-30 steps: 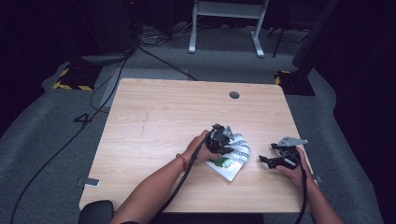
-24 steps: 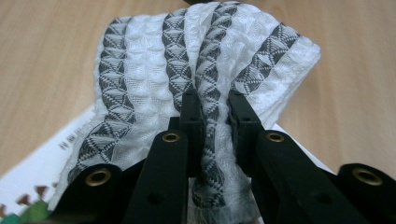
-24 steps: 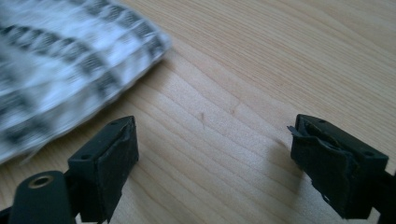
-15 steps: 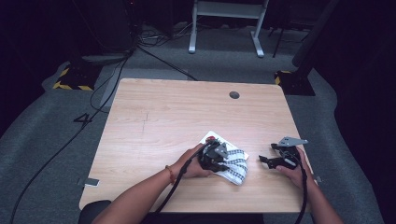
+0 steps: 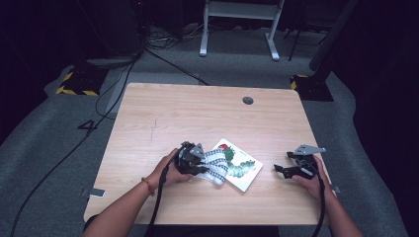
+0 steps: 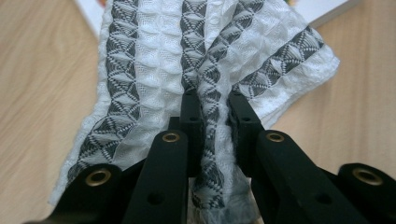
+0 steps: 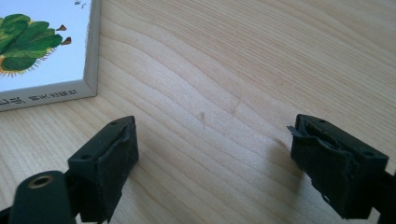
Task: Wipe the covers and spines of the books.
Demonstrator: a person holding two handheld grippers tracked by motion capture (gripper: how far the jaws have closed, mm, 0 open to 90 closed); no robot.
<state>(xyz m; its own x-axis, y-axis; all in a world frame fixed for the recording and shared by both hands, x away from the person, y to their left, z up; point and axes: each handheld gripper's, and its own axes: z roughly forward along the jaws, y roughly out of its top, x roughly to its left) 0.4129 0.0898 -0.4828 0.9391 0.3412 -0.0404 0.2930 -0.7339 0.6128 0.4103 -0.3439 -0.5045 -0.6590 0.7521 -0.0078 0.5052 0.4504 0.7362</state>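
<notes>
While the left tool (image 6: 212,116) pinches the cloth (image 6: 154,60) lying across the book (image 5: 242,170), drag low and steady; the right tool (image 7: 215,158) waits wide open beside the book's corner on the table (image 5: 197,113).

The right gripper (image 7: 212,163) hangs low over the wooden table (image 7: 243,70). Its two black jaws stand far apart, with only bare wood between them. The soft pads (image 7: 119,149) look a bit worn and ragged. Up in the left corner lies a white book (image 7: 46,51) with a green leafy picture, well apart from the jaws.
</notes>
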